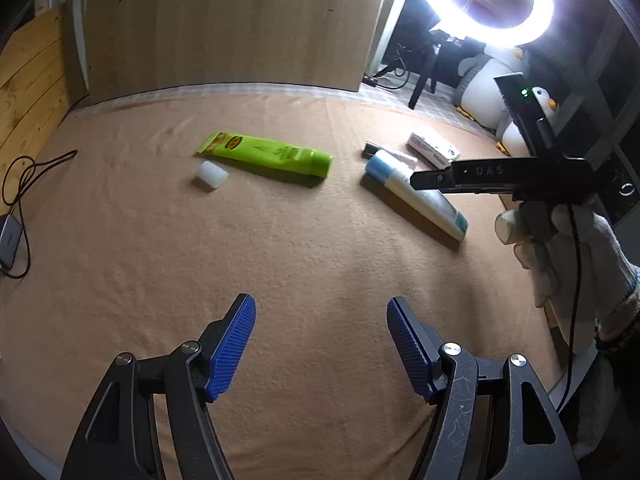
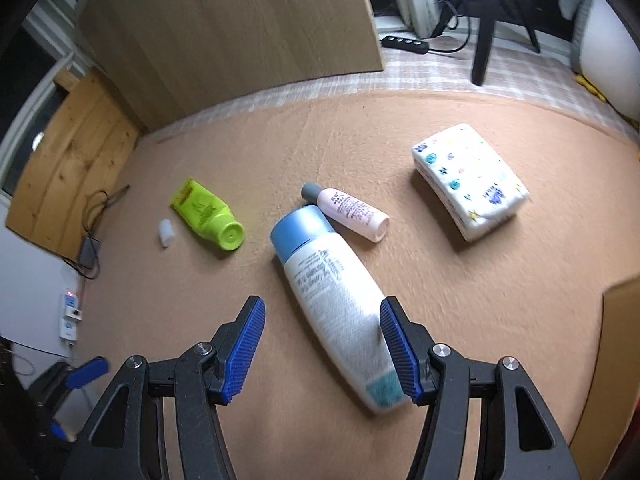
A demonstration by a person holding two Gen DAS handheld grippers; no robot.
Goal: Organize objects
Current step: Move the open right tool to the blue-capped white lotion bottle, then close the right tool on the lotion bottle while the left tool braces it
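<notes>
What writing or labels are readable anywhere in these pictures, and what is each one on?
"DAS": raised letters on the black body of the right gripper.
Green tube: logo and print too blurred.
Large white bottle: text block unreadable.
Small pink bottle: dark print too small.
Tissue pack: patterned, wording illegible.

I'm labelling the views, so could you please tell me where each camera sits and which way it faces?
Left wrist: on the left gripper, angled down at the tan cloth; its open blue pads and the gloved right hand show.
Right wrist: on the right gripper, angled down over the white bottle; open pads show.
Shared: white bottle, green tube, white cap, tissue pack.
</notes>
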